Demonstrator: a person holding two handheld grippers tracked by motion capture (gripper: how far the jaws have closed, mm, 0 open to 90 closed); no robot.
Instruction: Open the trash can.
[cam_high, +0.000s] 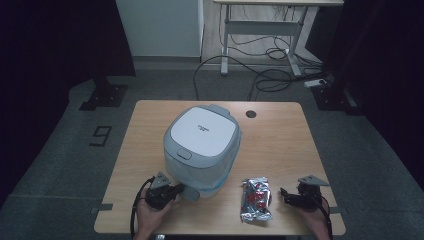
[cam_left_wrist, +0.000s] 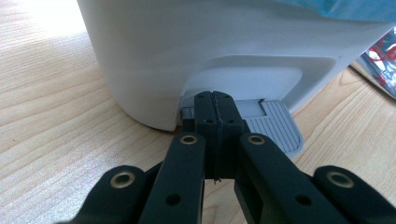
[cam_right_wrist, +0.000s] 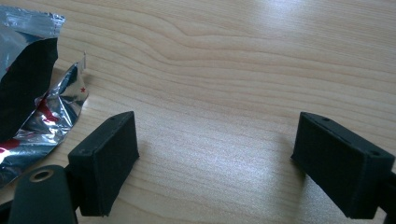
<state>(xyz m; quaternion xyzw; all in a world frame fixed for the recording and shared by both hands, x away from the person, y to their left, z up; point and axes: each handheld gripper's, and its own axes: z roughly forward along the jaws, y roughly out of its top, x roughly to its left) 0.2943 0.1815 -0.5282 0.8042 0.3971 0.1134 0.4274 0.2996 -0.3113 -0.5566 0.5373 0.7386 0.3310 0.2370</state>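
The wooden tabletop (cam_high: 280, 150) stood on a grey carpeted floor, a round cable hole (cam_high: 251, 114) near its far edge; a white desk frame (cam_high: 260, 30) with loose cables stood beyond it.

A white and grey rice cooker (cam_high: 201, 150) sat at the middle of the tabletop, lid closed, a grey latch button (cam_high: 183, 154) on the lid's near side; a blue-edged clear film wrapped its lower body.

A crumpled silver and red foil packet (cam_high: 256, 199) lay to the right of the cooker, near the front edge, apart from both grippers; in the right gripper view it (cam_right_wrist: 32, 93) lay just beside the left-hand jaw, torn open.

The left gripper (cam_high: 175, 191), held in the person's left hand (cam_high: 150, 212), was at the cooker's base; in the left gripper view its jaws (cam_left_wrist: 215, 100) were pressed together, tips against a recess in the base, just beside a ribbed grey tab (cam_left_wrist: 273, 128).

The right gripper (cam_high: 286, 194) rested at the front right of the tabletop; its jaws (cam_right_wrist: 215, 154) were spread wide over bare wood, holding nothing.
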